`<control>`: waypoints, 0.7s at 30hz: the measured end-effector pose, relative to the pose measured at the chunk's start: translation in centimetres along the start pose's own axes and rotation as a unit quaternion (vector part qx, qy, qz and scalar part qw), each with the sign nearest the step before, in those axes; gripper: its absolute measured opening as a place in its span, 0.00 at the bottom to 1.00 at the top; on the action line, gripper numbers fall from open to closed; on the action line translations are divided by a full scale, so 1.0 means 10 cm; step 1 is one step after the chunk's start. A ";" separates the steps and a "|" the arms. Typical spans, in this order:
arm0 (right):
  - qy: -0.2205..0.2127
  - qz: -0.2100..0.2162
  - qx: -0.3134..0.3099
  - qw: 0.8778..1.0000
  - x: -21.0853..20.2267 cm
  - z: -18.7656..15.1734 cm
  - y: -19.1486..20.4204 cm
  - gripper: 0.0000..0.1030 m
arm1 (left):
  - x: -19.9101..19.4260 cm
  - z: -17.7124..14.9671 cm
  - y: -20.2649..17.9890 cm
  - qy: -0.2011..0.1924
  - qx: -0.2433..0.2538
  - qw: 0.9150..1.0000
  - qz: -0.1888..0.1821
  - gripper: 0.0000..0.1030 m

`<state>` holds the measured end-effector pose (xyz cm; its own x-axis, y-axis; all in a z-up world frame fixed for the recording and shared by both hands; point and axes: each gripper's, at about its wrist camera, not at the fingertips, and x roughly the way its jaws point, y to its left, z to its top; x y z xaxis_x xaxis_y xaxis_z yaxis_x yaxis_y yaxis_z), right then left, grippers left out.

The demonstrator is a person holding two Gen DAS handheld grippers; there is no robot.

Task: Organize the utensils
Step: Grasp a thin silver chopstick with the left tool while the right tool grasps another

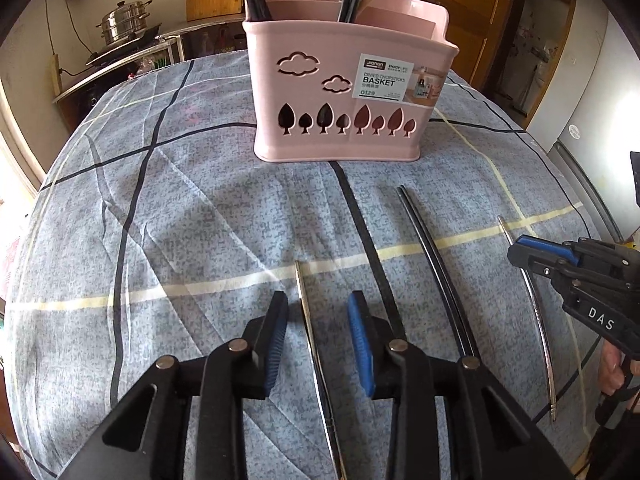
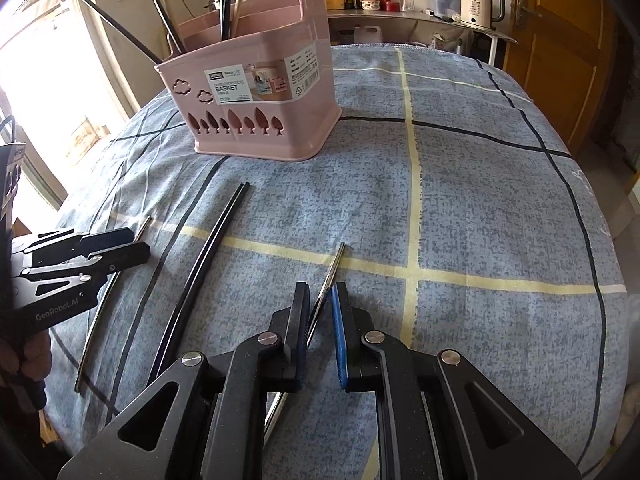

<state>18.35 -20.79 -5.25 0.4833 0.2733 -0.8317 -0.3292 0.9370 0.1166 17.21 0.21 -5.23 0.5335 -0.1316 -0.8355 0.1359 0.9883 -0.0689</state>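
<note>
The left gripper [image 1: 318,300] stands open astride a steel chopstick [image 1: 316,364] at lower centre. The right gripper [image 2: 320,290], nearly closed, flanks another steel chopstick [image 2: 330,276] without visibly pressing. The pink chopstick basket [image 1: 340,92] sits top centre.

The pink basket [image 1: 344,92] looks like smooth plastic with a soft sheen, and the label [image 1: 382,78] stuck on its front is glossy paper. The cover over the bench [image 2: 480,200] is matt woven cloth, a bit creased on the left. The near silver chopstick [image 1: 316,356] is shiny polished metal, same for the right one [image 1: 540,320]. The black pair [image 1: 436,264] is glossy, can't tell what material. Each hand-held gripper [image 1: 318,344] is matt black plastic with ribbed blue pads [image 1: 360,344] and bright metal rivets. The pot [image 1: 124,20] far left is shiny steel.
</note>
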 end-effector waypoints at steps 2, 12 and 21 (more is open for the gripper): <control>0.000 -0.004 0.000 1.000 0.02 0.03 0.00 0.11 | 0.01 -0.01 -0.03 -0.008 0.003 1.000 0.007 0.32; -0.001 -0.013 -0.011 1.000 0.05 0.07 0.07 0.05 | 0.00 -0.03 -0.03 -0.020 0.010 1.000 0.021 0.06; -0.023 0.025 -0.011 0.999 -0.14 0.15 0.11 0.04 | -0.23 0.06 0.02 -0.032 0.004 0.999 -0.005 0.04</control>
<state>18.53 -19.76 -3.19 0.5020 0.3296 -0.7996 -0.3706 0.9173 0.1455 16.52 0.69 -2.97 0.5842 -0.1461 -0.7984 0.1480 0.9863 -0.0722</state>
